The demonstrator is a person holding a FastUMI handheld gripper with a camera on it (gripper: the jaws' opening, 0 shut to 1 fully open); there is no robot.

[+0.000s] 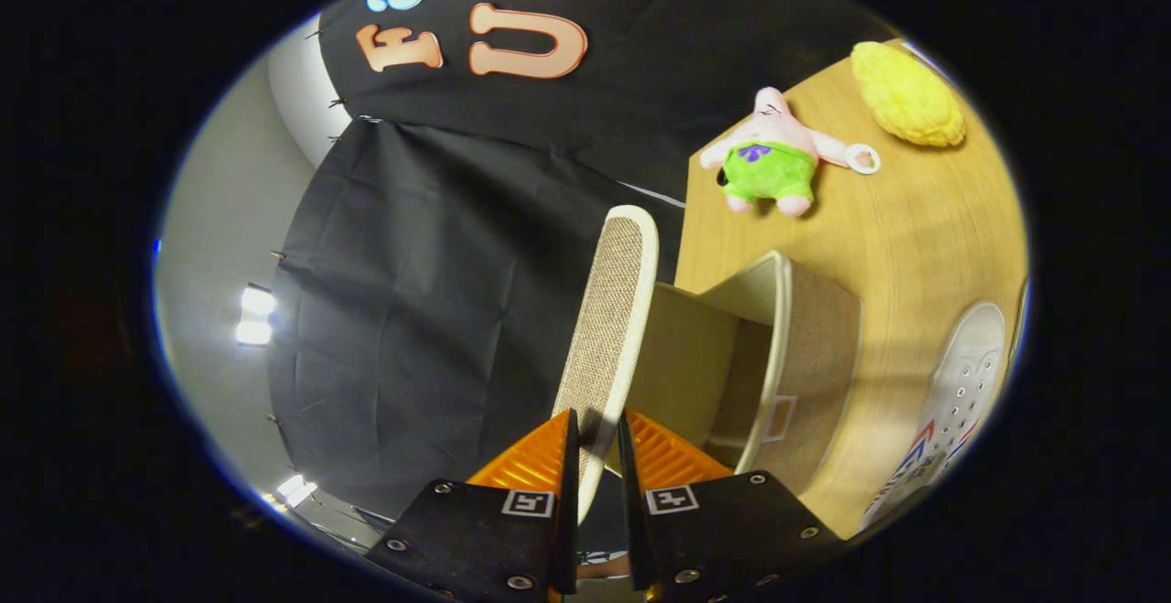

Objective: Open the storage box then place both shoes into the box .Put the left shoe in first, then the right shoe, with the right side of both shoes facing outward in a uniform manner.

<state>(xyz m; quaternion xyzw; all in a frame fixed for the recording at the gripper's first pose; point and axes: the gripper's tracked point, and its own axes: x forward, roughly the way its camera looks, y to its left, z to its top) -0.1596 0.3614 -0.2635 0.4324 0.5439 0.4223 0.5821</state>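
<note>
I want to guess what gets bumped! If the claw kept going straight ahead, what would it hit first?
The claw is already pinching the box lid; past it, probably the black cloth wall, though depth is unclear.

Pink plush toy beside yellow plush, on wooden table

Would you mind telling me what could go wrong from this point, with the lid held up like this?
1. The claw pinches only the thin edge of the beige woven lid; it might slip out and drop back over the beige fabric storage box.
2. The box looks light, so pulling the lid further could drag or tip it on the wooden table.
3. The white lace-up sneaker lies close beside the box and could get nudged.
</note>
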